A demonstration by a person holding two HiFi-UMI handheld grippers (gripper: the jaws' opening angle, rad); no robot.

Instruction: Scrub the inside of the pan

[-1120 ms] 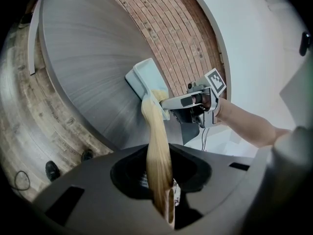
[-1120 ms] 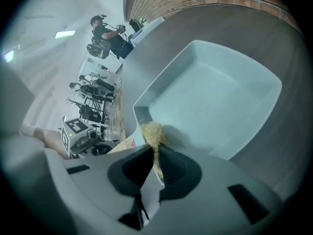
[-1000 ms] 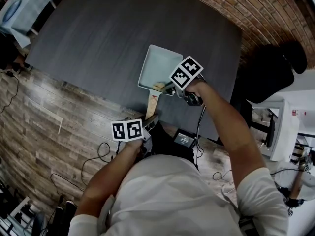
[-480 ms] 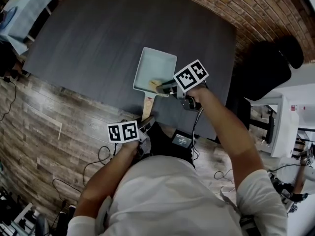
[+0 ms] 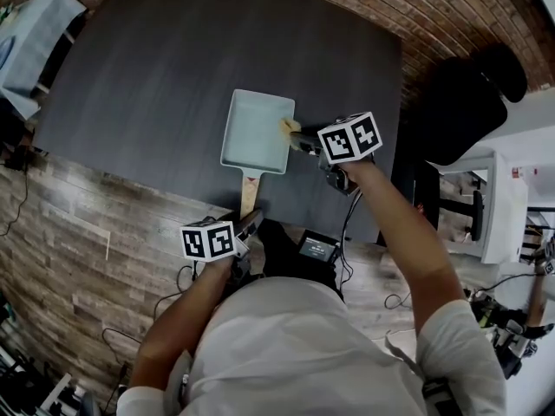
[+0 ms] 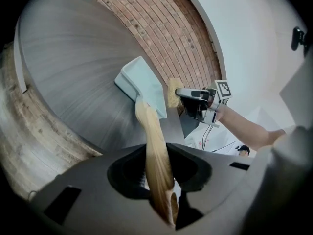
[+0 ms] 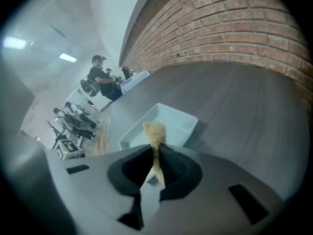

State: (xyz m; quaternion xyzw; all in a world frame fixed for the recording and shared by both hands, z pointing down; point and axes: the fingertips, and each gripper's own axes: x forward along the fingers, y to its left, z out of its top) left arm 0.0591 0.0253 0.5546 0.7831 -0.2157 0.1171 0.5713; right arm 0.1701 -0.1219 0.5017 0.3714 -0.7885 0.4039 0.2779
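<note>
A pale blue rectangular pan [image 5: 256,133] lies on the dark table [image 5: 156,68], its wooden handle [image 5: 248,196] pointing toward me. My left gripper [image 5: 249,224] is shut on the handle's end [image 6: 157,175]; its jaws have just been opening slightly, the handle still between them. My right gripper [image 5: 297,138] is shut on a tan scrubber [image 5: 285,126], which hangs at the pan's right rim, just outside it. In the right gripper view the scrubber [image 7: 154,132] sticks out from between the jaws above the pan [image 7: 172,123]. The left gripper view shows the pan [image 6: 141,84], the scrubber [image 6: 173,92] and the right gripper [image 6: 194,102] beside it.
The table's near edge [image 5: 130,185] borders a wood-plank floor [image 5: 78,258]. A brick wall [image 5: 434,16] runs behind the table. A black chair [image 5: 464,102] stands at the right. People [image 7: 103,82] and equipment stand far off in the right gripper view.
My right gripper has lifted the scrubber out of the pan's near right corner and carried it to the right rim. The left gripper has kept its hold on the handle.
</note>
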